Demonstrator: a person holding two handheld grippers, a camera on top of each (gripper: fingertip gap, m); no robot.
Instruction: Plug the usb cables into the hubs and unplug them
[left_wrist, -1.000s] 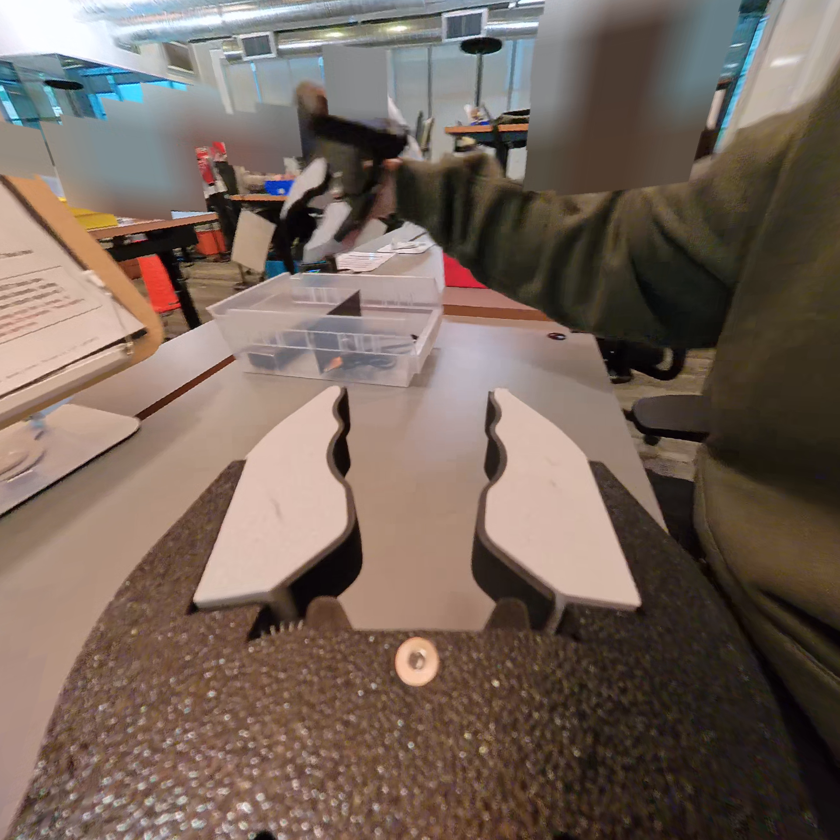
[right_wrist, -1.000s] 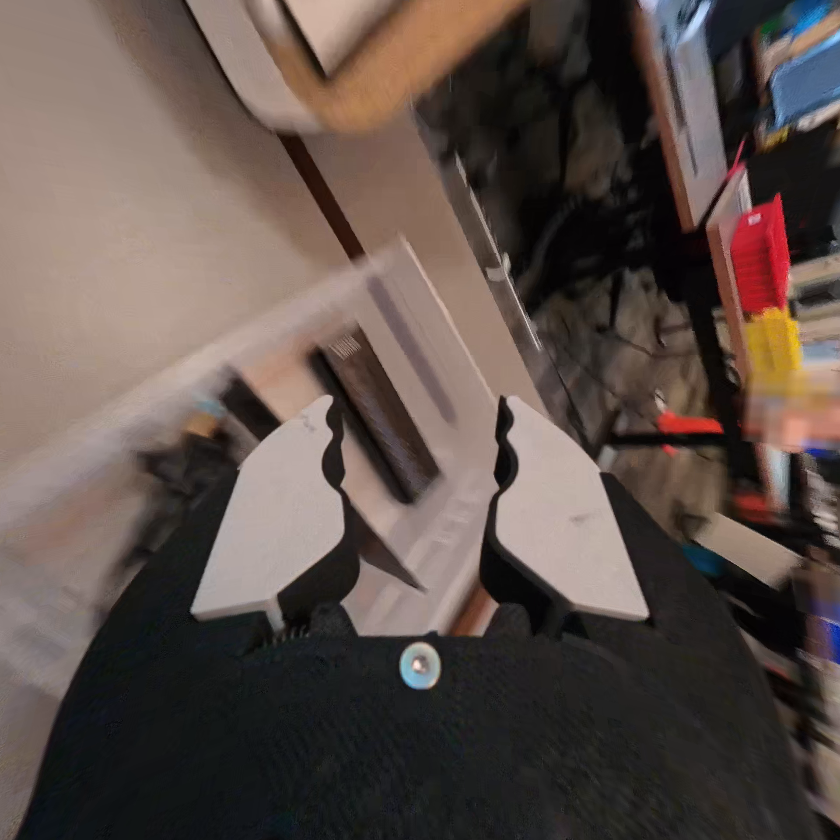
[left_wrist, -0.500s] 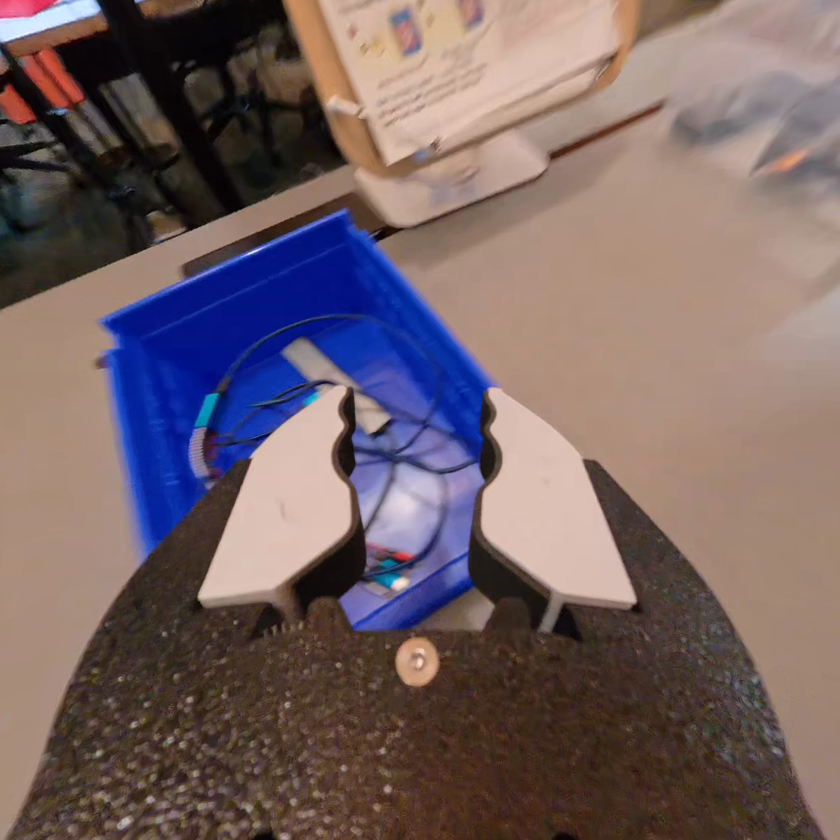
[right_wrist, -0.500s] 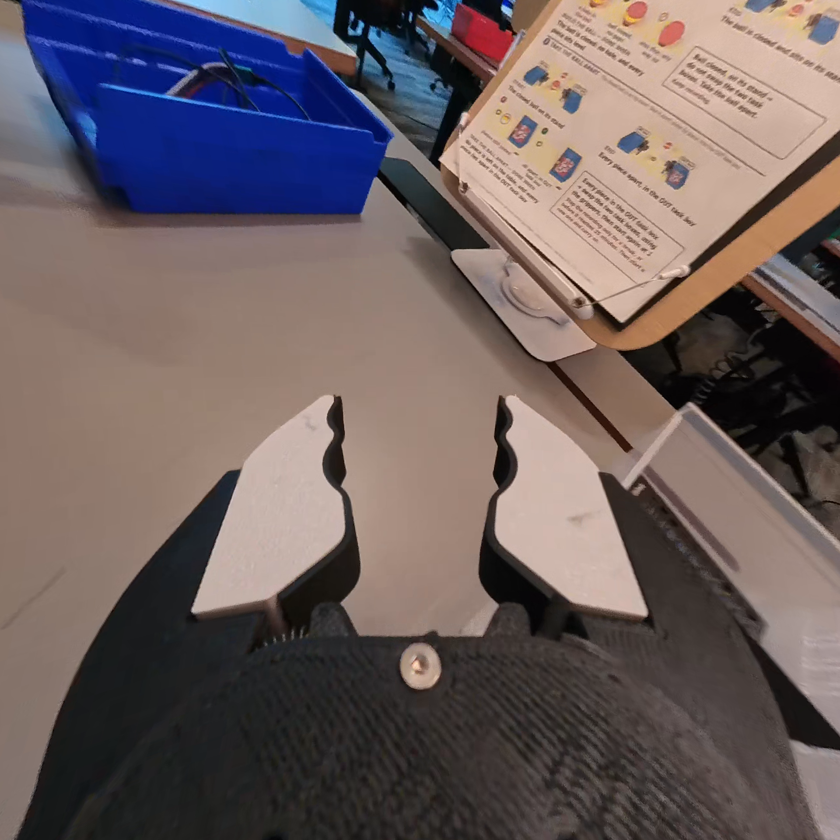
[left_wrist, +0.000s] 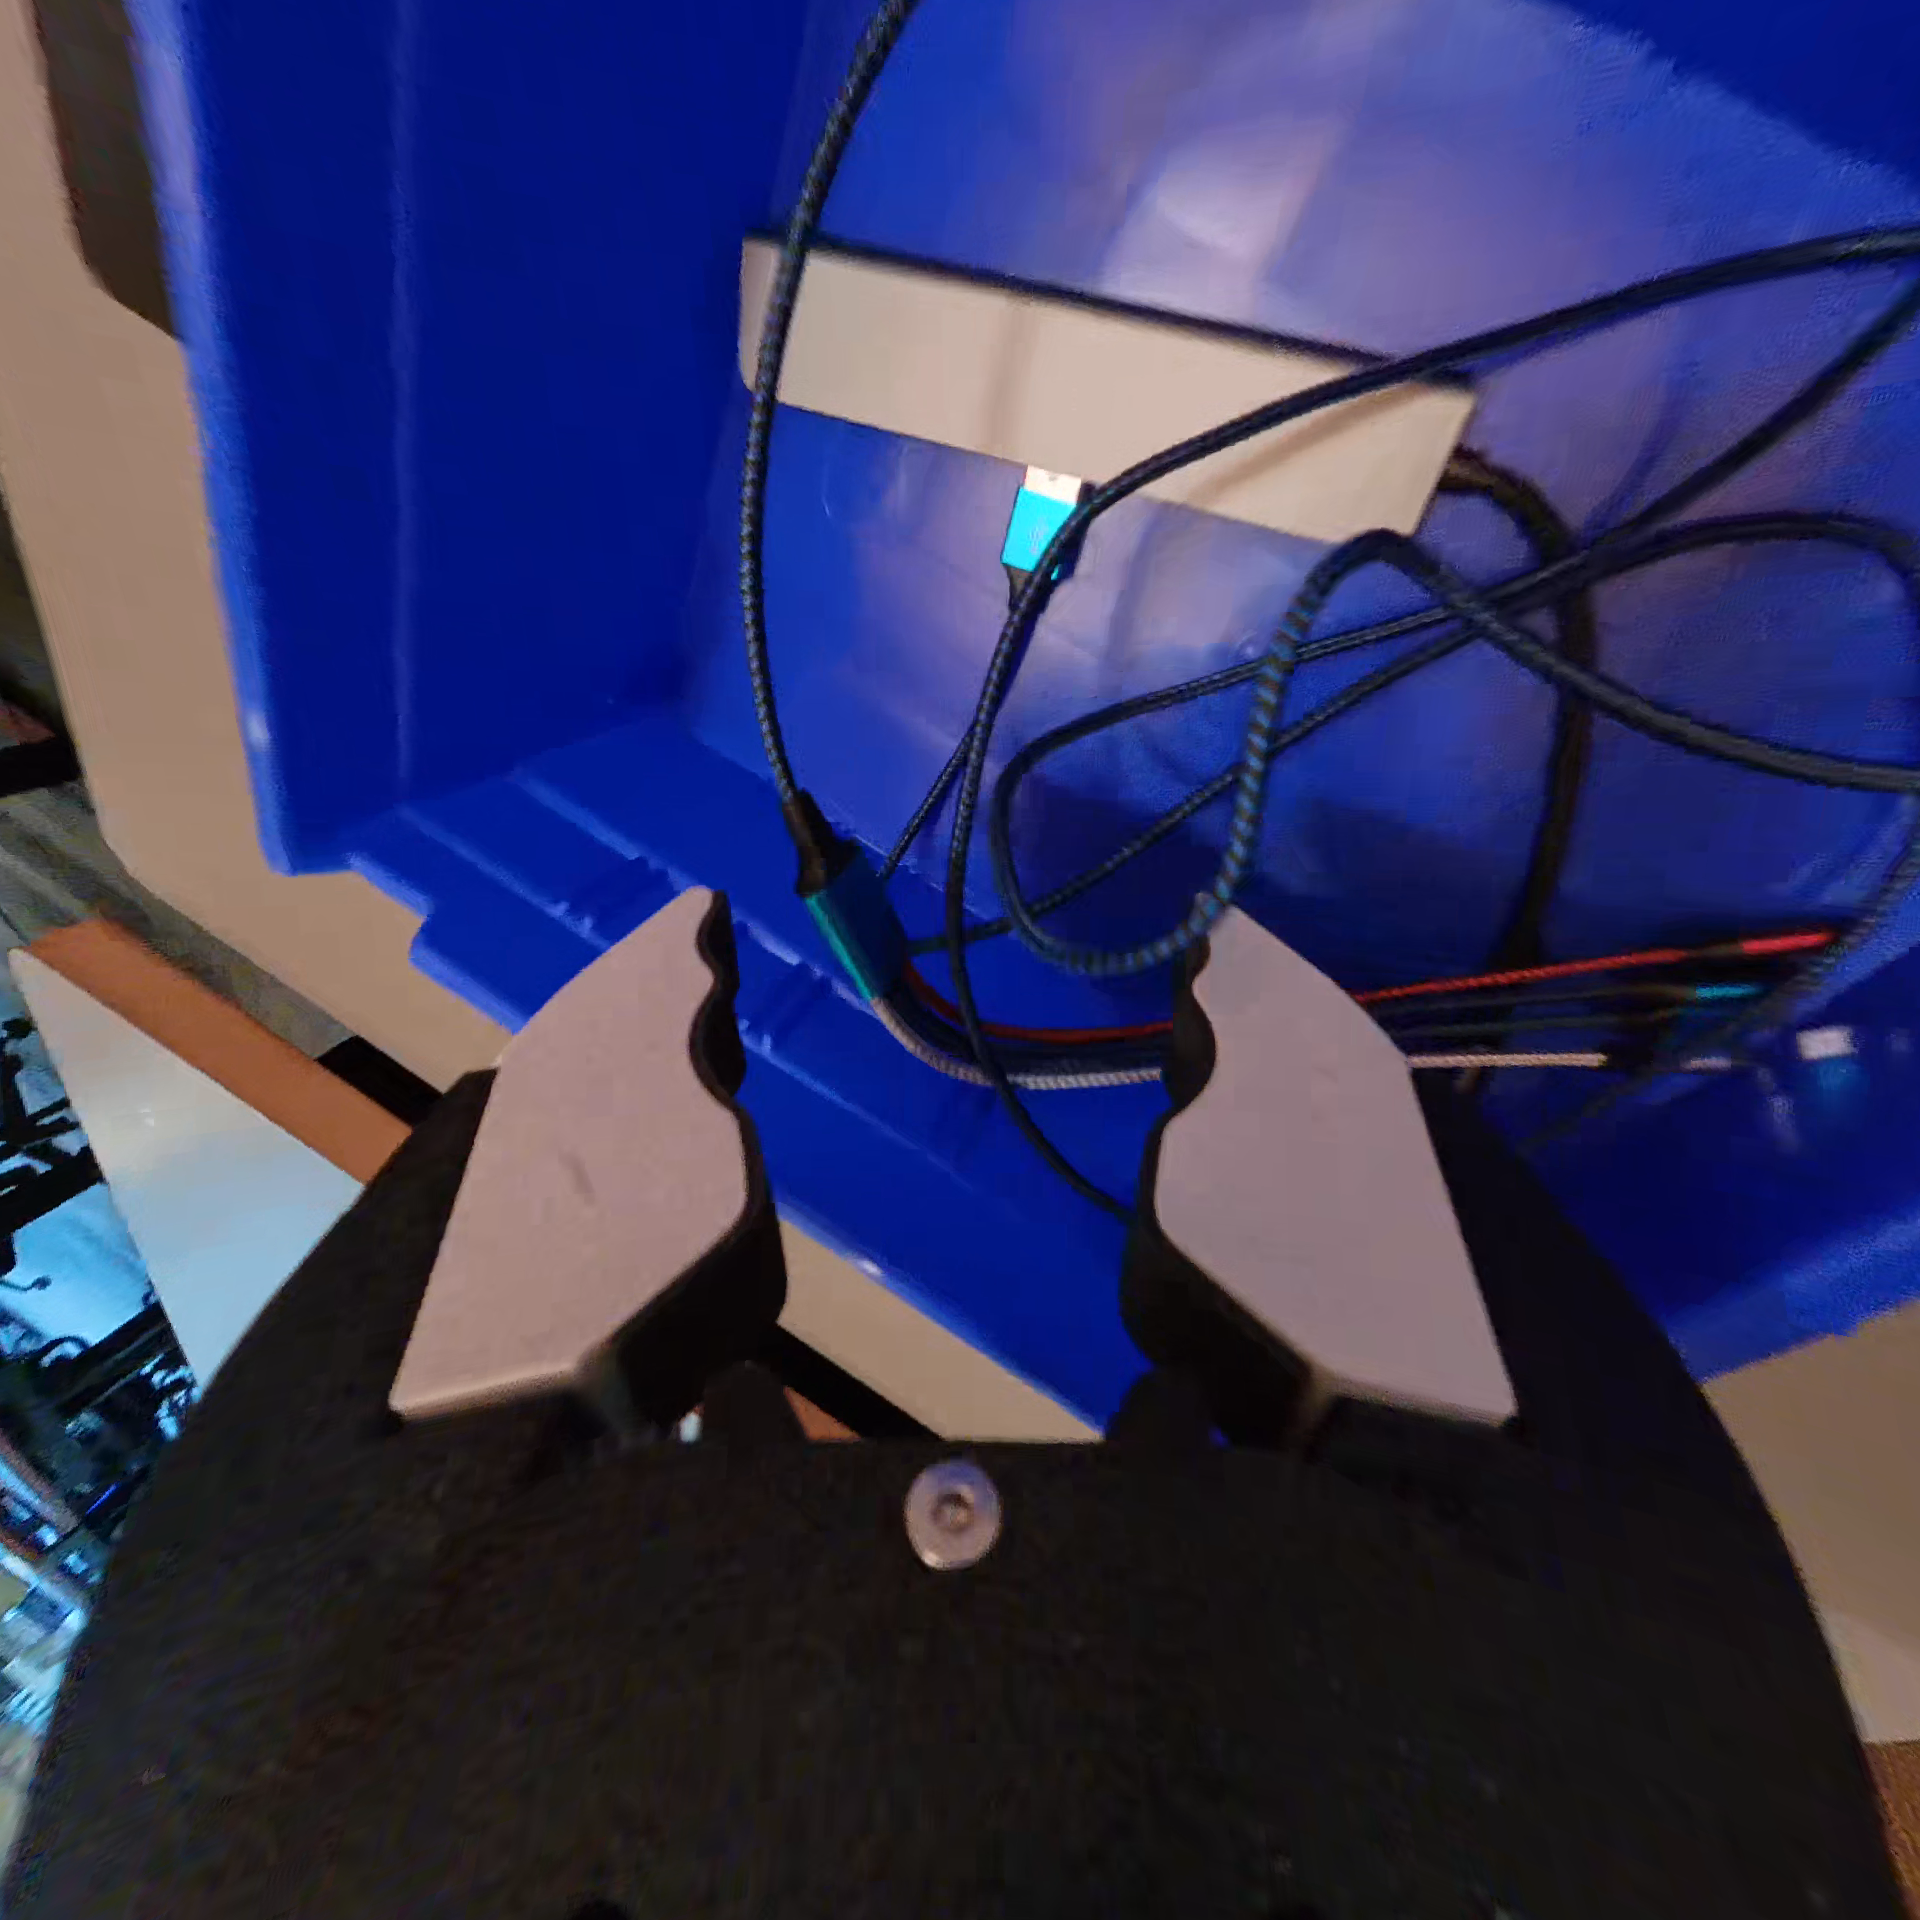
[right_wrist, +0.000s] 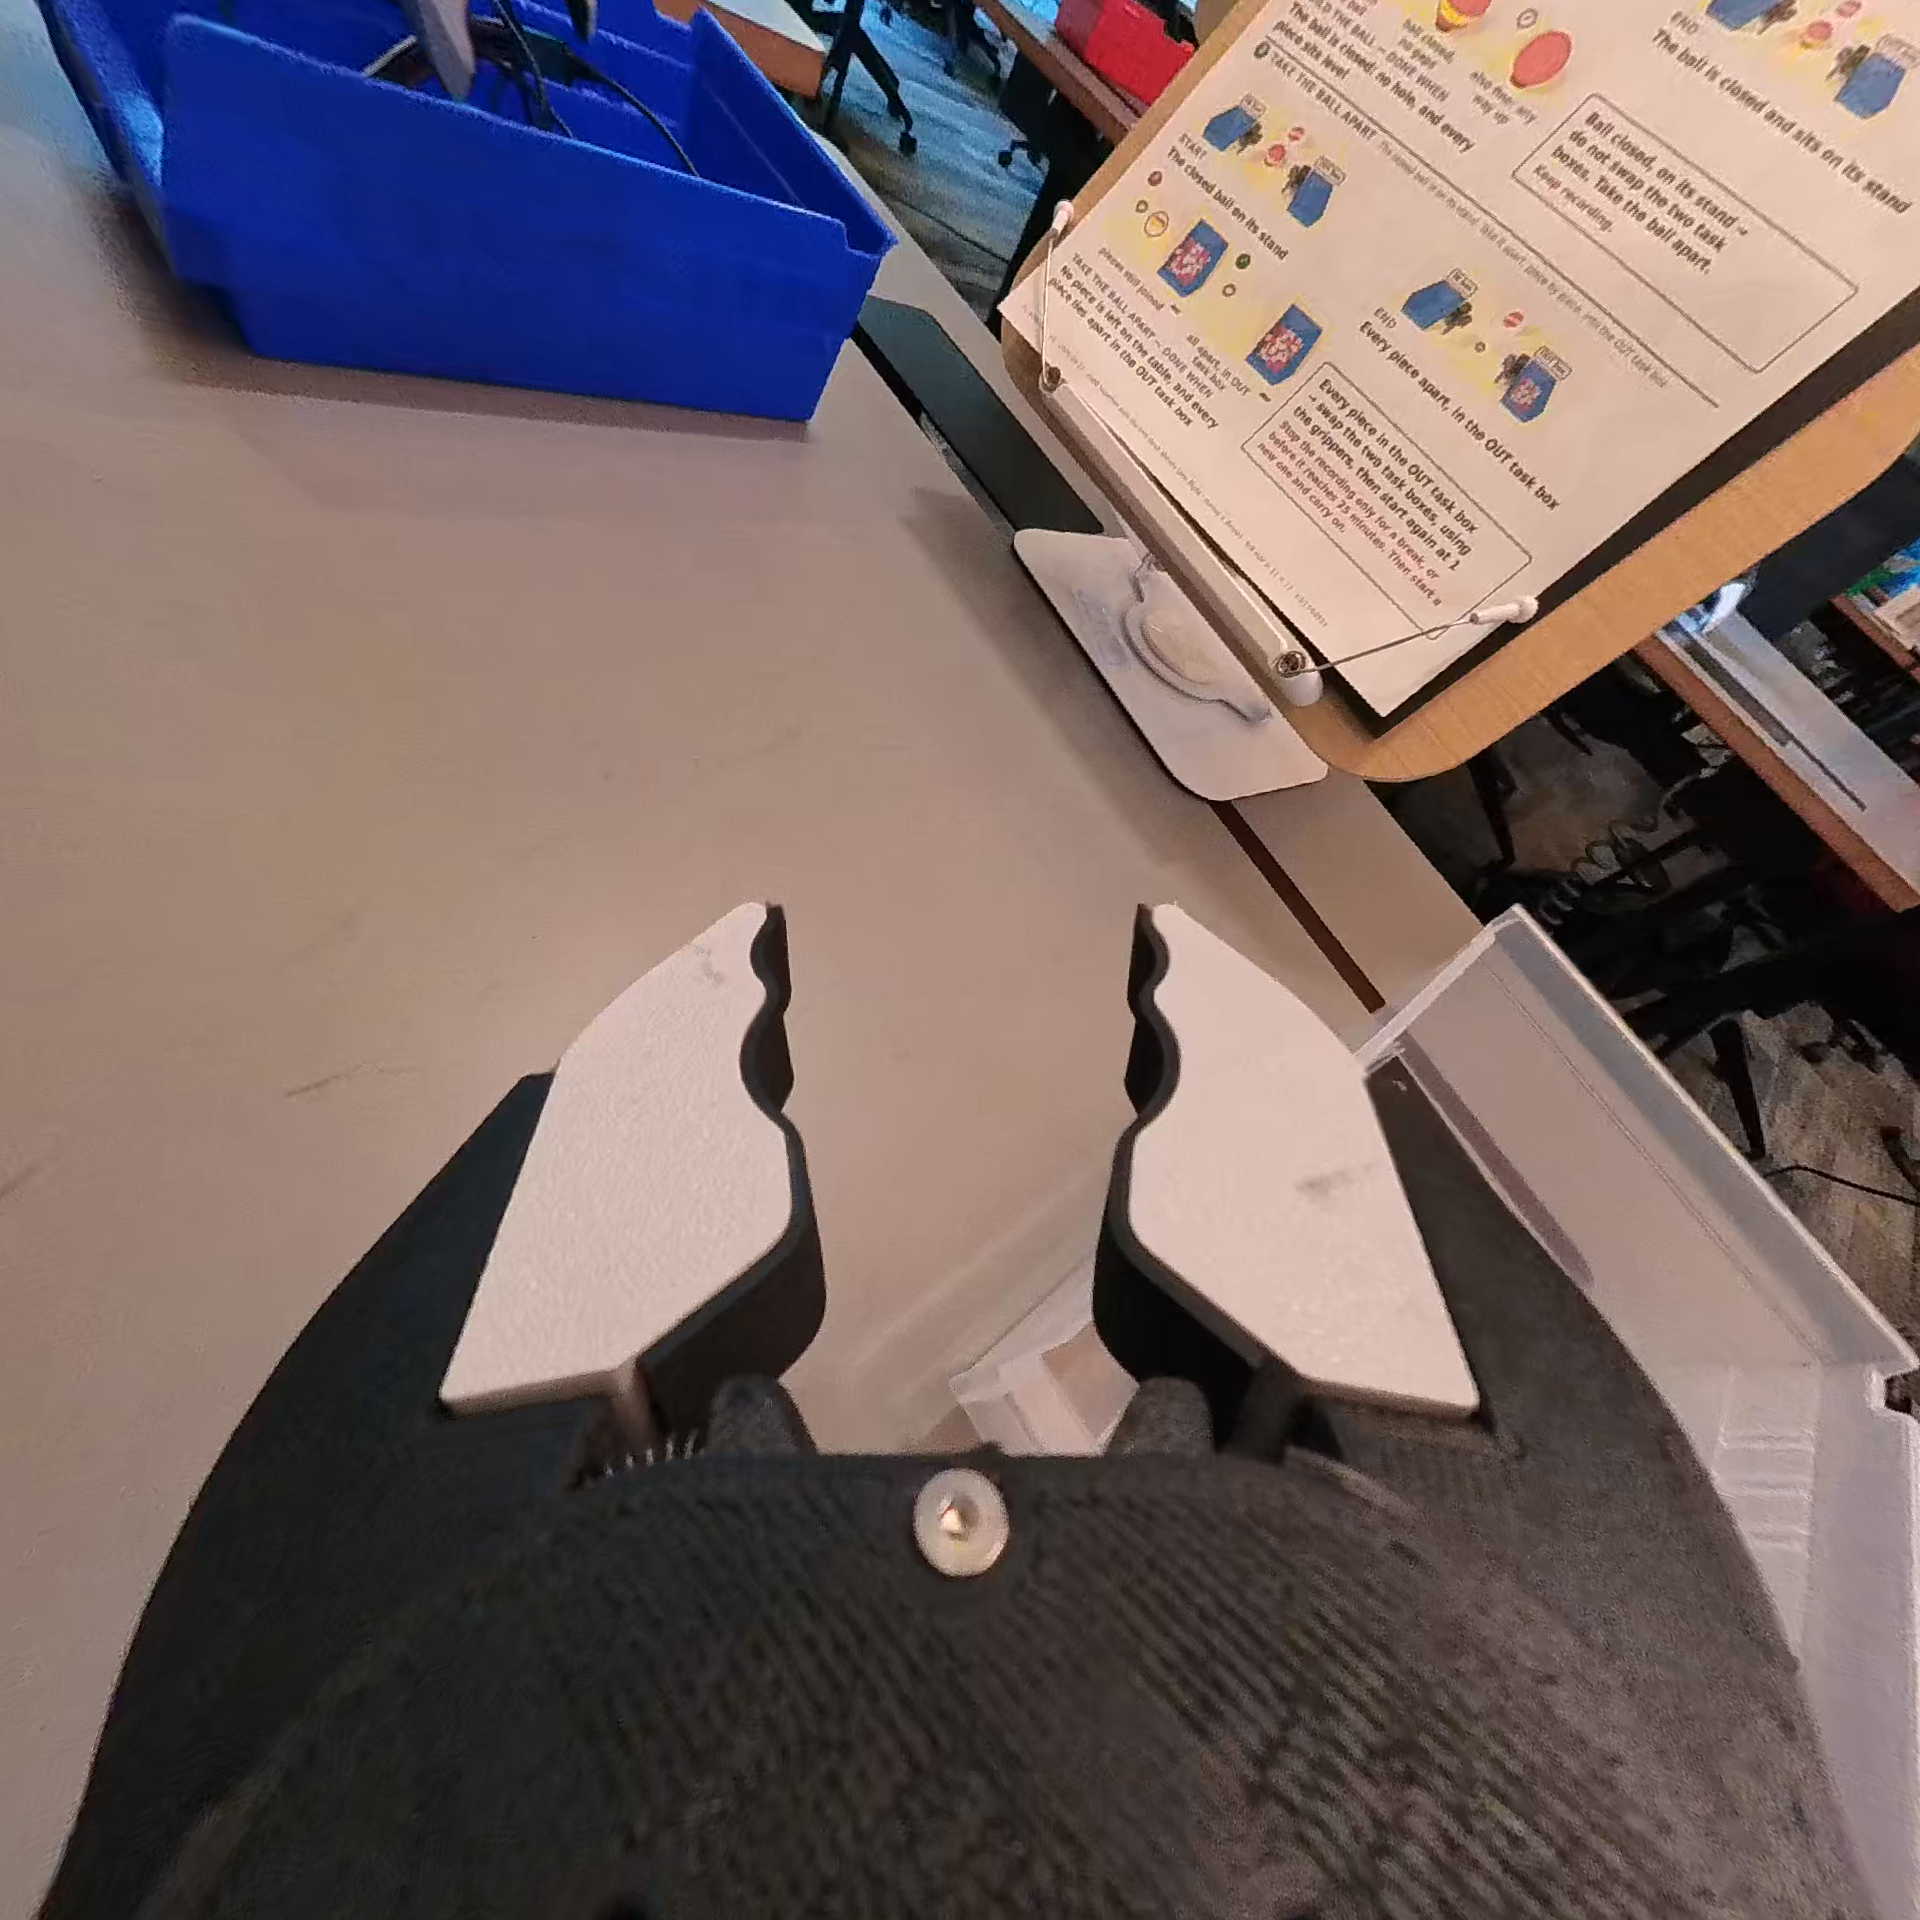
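Both grippers' jaws gape wide, holding nothing.

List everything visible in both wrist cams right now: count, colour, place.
Bin: 1, blue, on the table; far left in the right view.
Hub: 1, silver-grey, inside the bin.
USB cables: several, tangled, mostly dark braided plus red and silver ones, in the bin; exact count unclear.
Teal plug: 1, lying against the hub's edge; whether inserted is unclear.
Table: 1, grey.
Instruction sheet stand: 1, wood-backed, white base, at the table's edge.
Clear box: 1, transparent, right of the right claw.
Left claw: open, over the bin.
Right claw: open, over bare table.
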